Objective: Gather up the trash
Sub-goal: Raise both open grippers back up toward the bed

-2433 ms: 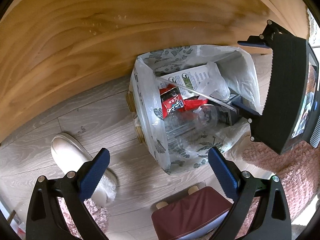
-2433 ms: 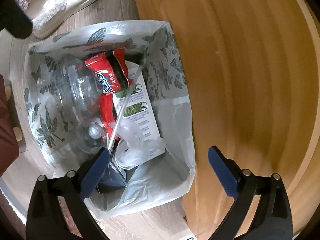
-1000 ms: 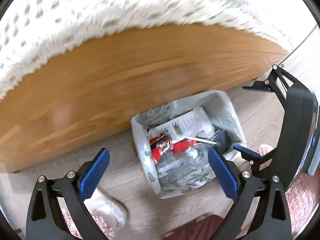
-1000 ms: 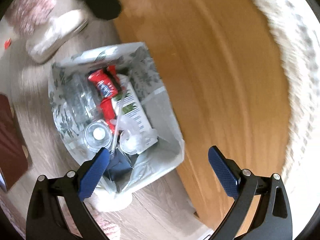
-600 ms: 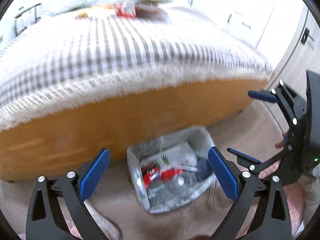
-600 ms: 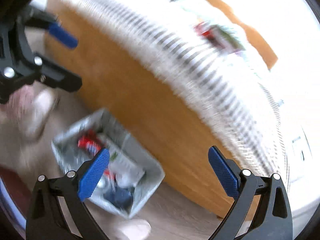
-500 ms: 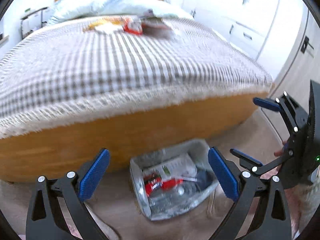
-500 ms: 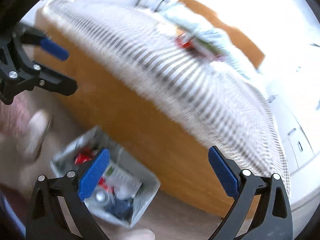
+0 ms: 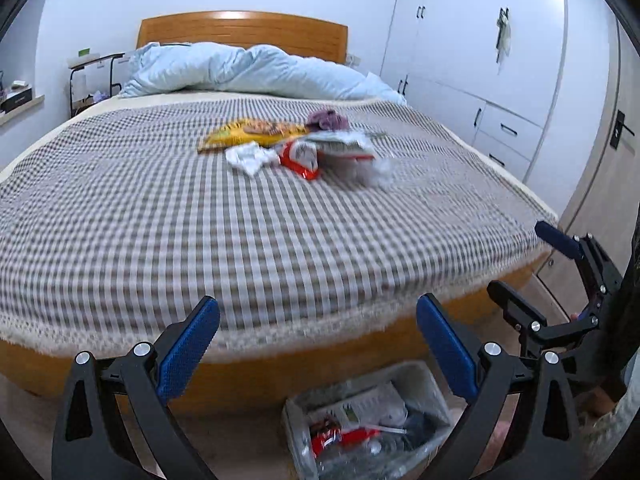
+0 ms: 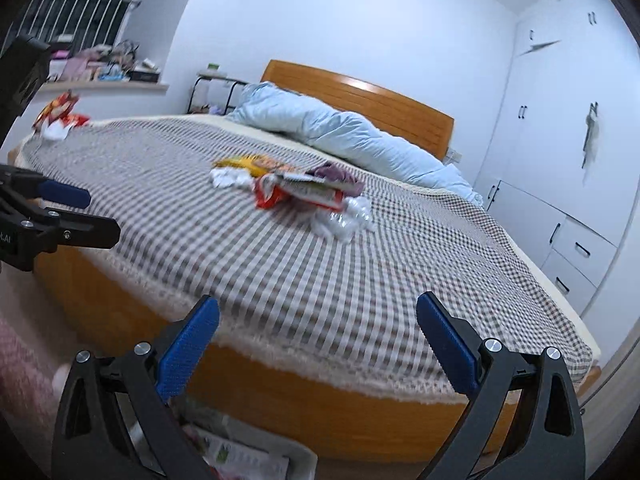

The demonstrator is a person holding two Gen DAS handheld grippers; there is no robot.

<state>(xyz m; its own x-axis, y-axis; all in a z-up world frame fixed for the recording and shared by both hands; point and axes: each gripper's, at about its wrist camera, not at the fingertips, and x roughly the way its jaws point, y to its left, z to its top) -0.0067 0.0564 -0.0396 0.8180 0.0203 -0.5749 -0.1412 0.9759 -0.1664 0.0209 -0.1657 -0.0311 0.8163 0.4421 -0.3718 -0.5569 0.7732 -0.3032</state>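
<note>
Both the left gripper point(image 9: 318, 344) and right gripper point(image 10: 318, 344) are spread wide, grasping nothing. Wrappers point(image 9: 296, 146) lie mid-frame on the checked bedspread point(image 9: 200, 220); the lined bin point(image 9: 364, 424) sits bottom centre.

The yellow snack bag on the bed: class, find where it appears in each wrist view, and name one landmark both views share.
Left wrist: yellow snack bag, upper centre, behind white crumpled paper.
Right wrist, centre-left, mid-bed.
Shared landmark: wooden headboard.
</note>
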